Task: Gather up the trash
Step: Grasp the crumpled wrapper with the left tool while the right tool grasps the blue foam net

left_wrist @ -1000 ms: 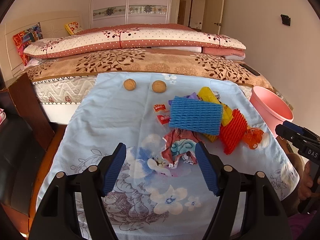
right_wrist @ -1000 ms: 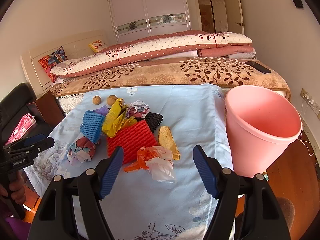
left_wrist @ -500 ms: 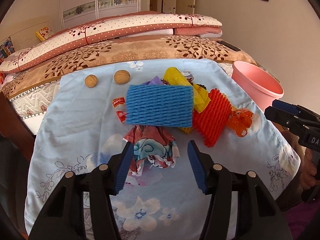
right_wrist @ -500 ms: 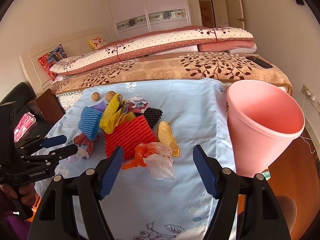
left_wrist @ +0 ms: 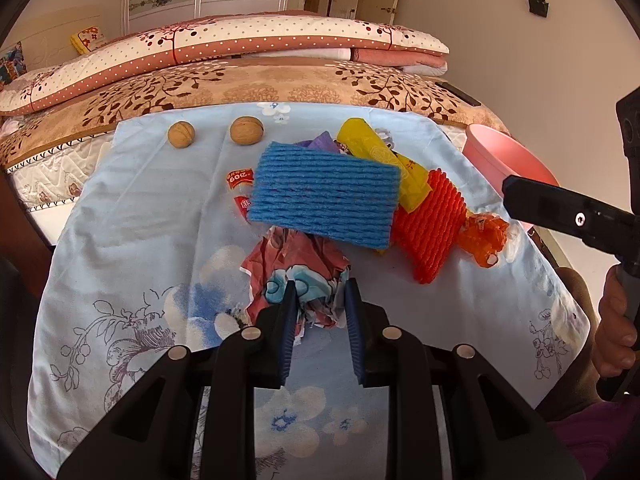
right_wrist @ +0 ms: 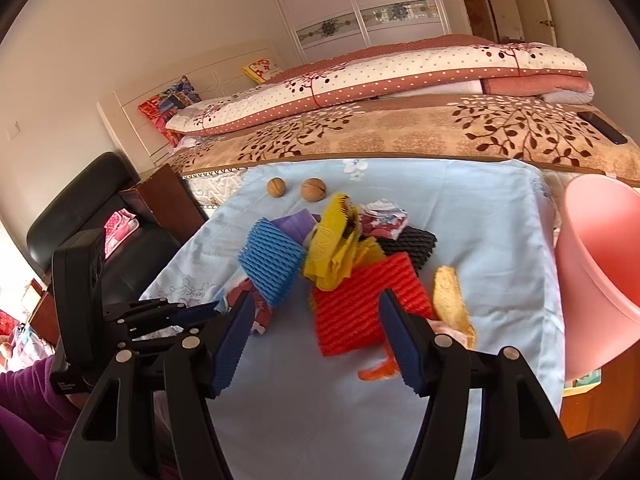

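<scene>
A heap of trash lies on a light blue flowered cloth [left_wrist: 132, 248]. My left gripper [left_wrist: 319, 294] is shut on a crumpled red and teal wrapper [left_wrist: 296, 264] at the near edge of the heap. Behind it lie a blue foam net [left_wrist: 324, 204], a yellow wrapper [left_wrist: 372, 148], a red foam net [left_wrist: 430, 226] and an orange plastic scrap [left_wrist: 484, 236]. My right gripper [right_wrist: 316, 304] is open, above the red foam net [right_wrist: 356, 308] and the blue foam net [right_wrist: 270, 260]. The pink bin [right_wrist: 600, 264] stands to its right.
Two walnuts [left_wrist: 247, 130] sit at the far side of the cloth. A black foam net [right_wrist: 408, 242] and a tan peel [right_wrist: 450, 300] lie in the heap. A bed with folded quilts [right_wrist: 400, 76] is behind. A black chair [right_wrist: 96, 208] stands left.
My left gripper moved forward to the crumpled wrapper and closed on it. My right gripper swung left and lower over the heap, staying open.
</scene>
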A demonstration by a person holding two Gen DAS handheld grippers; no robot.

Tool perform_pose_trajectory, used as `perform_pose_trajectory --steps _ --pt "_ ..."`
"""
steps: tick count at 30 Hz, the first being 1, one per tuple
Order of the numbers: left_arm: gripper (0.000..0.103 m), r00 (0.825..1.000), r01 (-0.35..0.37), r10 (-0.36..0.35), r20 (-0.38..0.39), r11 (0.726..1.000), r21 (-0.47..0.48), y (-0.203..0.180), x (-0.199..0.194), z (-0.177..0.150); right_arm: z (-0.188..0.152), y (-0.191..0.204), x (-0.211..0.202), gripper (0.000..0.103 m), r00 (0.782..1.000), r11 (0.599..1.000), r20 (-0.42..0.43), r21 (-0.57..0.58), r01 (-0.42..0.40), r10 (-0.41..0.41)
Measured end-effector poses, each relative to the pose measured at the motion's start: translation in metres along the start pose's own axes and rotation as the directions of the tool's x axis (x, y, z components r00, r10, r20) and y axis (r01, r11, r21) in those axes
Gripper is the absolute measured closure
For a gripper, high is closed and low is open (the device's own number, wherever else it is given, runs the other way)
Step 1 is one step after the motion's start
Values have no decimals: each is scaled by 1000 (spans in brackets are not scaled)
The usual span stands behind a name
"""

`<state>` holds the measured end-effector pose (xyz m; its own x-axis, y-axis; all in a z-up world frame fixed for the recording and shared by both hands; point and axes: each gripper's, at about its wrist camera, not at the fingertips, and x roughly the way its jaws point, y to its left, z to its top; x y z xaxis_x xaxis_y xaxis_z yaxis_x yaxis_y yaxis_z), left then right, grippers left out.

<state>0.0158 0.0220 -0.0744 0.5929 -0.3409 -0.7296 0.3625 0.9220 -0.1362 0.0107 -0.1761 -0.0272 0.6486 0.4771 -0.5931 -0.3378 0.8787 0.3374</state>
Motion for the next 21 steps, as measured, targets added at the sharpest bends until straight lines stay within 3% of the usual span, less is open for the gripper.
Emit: perform_pose_trajectory --steps 6,15,18,21 --pt "79 1000 19 -19 8 1000 -21 7 0 -1 27 30 41 45 998 995 -47 -90 -42 38" --pt "79 999 40 -40 22 999 -17 11 -2 -3 32 43 95 55 985 981 -156 -191 41 -72" --pt "79 998 50 -50 24 998 -24 14 -2 -3 29 41 102 64 978 979 -190 -198 44 -83" --pt "79 998 60 -59 23 998 -29 15 -1 -2 27 41 107 66 973 979 -220 -201 25 -70"
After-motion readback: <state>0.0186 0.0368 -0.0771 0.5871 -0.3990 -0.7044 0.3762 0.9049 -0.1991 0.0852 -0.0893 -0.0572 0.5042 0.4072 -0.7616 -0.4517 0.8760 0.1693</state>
